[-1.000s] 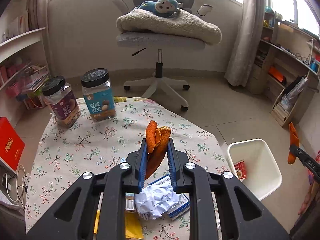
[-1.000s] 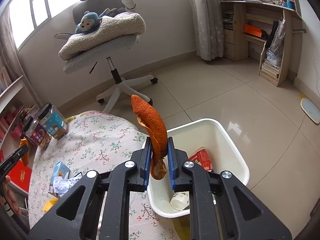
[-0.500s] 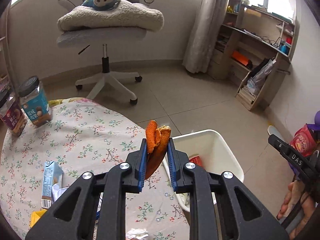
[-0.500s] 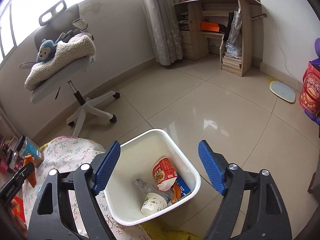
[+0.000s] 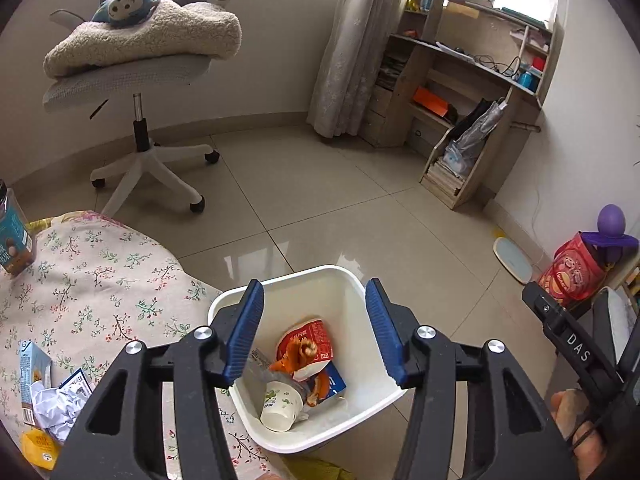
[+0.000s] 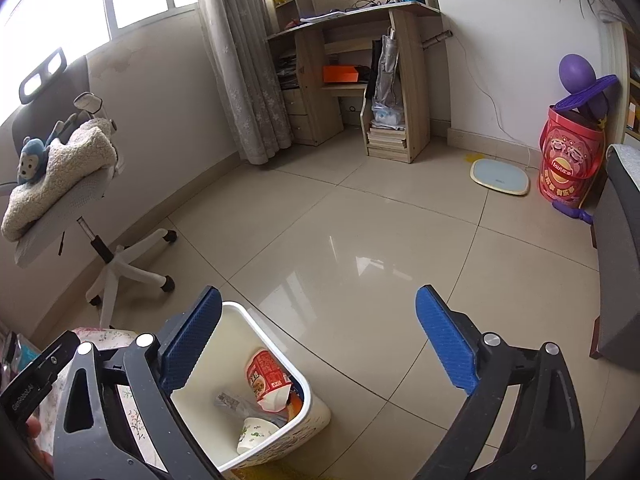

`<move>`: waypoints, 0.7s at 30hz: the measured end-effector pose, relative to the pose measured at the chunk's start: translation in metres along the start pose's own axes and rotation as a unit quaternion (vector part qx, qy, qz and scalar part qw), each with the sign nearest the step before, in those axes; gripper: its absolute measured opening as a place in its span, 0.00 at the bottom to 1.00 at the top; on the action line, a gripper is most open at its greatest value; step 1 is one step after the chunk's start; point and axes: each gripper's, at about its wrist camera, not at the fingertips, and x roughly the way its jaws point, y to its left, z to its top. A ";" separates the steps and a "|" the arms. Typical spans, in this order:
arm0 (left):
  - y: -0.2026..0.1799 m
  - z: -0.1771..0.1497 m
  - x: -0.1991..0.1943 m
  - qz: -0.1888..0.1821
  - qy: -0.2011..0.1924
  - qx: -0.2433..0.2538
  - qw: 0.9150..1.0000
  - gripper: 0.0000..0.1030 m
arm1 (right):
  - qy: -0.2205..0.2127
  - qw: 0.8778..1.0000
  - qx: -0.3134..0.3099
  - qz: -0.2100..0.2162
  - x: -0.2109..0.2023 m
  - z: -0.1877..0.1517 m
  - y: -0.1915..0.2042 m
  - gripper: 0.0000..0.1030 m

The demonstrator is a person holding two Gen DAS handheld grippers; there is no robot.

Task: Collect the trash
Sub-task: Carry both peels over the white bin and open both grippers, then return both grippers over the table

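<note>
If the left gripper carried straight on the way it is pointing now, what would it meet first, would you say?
Most likely the trash in the white bin: the left gripper, jaws opening and empty, points down into it, toward the red snack wrapper and orange peel. Depth is uncertain.

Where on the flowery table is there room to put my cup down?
The floral tablecloth lies bare between the jar at the far left and the white trash bin on the floor beside it. The near left corner is crowded: a carton, crumpled paper and a yellow packet.

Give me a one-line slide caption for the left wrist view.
Left gripper opening empty above the white bin, orange peel lying inside among trash.
</note>
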 end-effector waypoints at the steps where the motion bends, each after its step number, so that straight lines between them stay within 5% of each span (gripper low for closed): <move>1: -0.001 0.000 -0.002 0.003 -0.002 0.004 1.000 0.54 | -0.002 1.000 -0.003 0.000 -0.001 -0.001 0.001 0.92; 14: 0.056 -0.025 -0.048 0.125 -0.046 -0.011 0.991 0.79 | -0.025 0.993 -0.097 0.057 -0.025 -0.028 0.081 0.93; 21: 0.118 -0.053 -0.074 0.191 -0.041 -0.064 0.979 0.80 | -0.017 0.983 -0.150 0.105 -0.036 -0.052 0.141 0.93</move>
